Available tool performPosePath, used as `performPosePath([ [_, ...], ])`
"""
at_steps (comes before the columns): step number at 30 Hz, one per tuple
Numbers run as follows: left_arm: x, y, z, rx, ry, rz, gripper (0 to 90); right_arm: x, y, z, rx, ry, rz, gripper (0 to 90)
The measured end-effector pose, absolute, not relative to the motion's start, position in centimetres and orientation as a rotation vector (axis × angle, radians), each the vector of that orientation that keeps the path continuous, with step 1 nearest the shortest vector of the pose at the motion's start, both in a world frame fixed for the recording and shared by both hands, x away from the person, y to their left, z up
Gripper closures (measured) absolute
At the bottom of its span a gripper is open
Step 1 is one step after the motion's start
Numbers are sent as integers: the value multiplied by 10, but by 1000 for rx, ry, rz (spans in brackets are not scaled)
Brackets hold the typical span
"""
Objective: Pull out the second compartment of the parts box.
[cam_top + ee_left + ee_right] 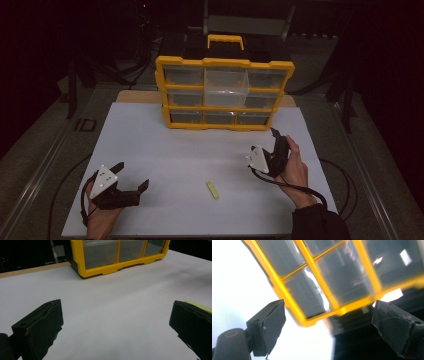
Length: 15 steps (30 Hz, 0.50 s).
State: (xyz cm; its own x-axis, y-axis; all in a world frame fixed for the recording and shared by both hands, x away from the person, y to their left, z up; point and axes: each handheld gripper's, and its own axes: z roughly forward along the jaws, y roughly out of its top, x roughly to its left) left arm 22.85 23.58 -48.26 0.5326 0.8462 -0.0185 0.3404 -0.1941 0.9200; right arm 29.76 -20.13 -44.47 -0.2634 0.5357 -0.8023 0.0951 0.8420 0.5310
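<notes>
Both claws apart: left claw (131,180) takes the yellow stick (212,190) across its width; right claw (274,142) tackles the drawer box (225,62).

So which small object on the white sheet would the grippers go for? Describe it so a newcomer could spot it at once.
Start at the yellow drawer organiser at the far edge of the white sheet, then come toward the person, between the left gripper and right gripper. There lies a short yellow-green stick, the sheet's one loose item.
</notes>
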Motion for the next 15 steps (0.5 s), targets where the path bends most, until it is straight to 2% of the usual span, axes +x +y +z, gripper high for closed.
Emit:
performPosePath([
  [15,229,236,-480,1769,1002,637,0,267,-269,-475,981,1778,1050,109],
])
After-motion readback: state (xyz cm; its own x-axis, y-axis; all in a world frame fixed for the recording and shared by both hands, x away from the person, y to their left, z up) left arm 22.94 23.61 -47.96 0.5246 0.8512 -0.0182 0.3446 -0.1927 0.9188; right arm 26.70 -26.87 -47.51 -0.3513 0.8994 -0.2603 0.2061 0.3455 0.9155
